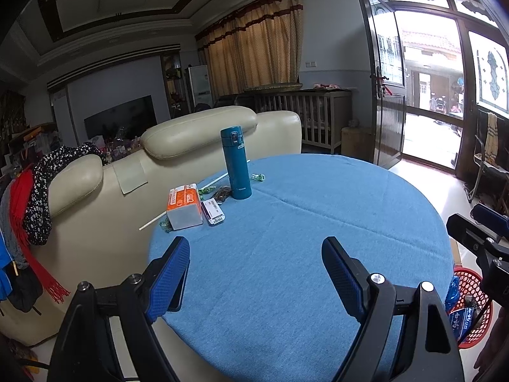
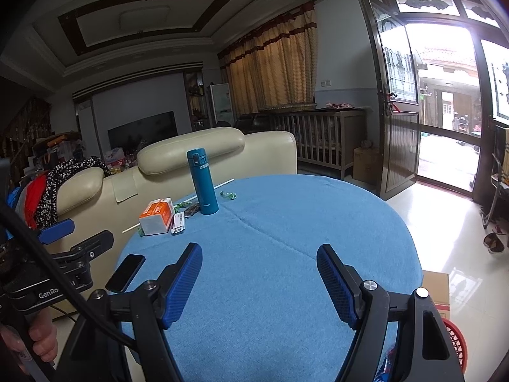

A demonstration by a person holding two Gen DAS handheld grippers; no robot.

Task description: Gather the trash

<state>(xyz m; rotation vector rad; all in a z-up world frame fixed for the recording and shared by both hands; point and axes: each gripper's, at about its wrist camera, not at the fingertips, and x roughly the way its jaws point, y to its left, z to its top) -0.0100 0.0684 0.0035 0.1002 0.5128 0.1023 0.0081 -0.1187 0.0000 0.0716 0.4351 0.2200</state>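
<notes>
Both the left gripper (image 1: 256,259) and right gripper (image 2: 259,265) hold ribbed blue jaws wide over the round cloth-covered worktop (image 1: 318,222); crinkled green wrappers (image 1: 257,177) flank a smooth cylindrical flask (image 1: 236,163).

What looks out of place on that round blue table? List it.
A long white stick pokes out past the edge of the round blue-clothed table, beside the orange-and-white carton. Crumpled green wrappers lie loose around the upright teal flask. Nothing looks spilled or broken.
</notes>
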